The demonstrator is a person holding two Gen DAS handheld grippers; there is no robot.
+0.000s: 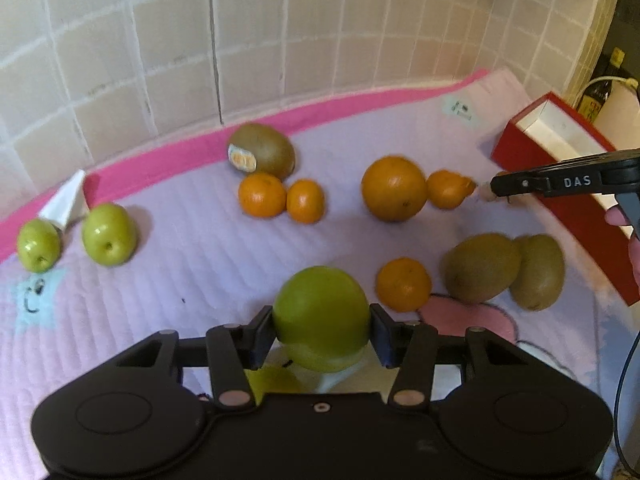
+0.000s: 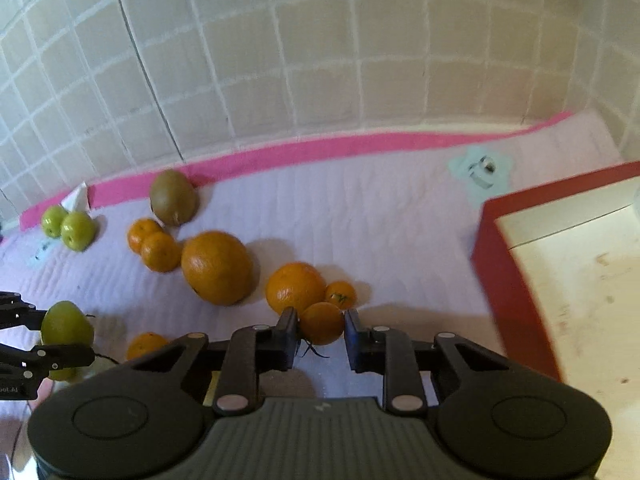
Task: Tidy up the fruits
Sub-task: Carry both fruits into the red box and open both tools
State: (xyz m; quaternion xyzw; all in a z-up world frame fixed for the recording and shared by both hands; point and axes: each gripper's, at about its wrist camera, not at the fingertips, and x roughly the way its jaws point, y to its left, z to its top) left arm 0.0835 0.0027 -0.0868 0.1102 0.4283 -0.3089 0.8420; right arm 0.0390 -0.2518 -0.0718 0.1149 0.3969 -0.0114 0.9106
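Your left gripper [image 1: 322, 330] clamps a green apple [image 1: 321, 318] at lower centre; your right gripper [image 2: 321, 330] pinches a small tangerine [image 2: 322, 323]. Bare quilt [image 2: 360, 216] lies open toward the pink border. The red box [image 2: 516, 300] at right holds no fruit in view.

Each handheld unit, left gripper [image 1: 322, 334] and right gripper [image 2: 322, 334], comprises a black body with two round housings, silver pivot pins, linked black arms, dark blue finger pads [image 1: 382, 334], white "DAS" lettering and a thin cable.
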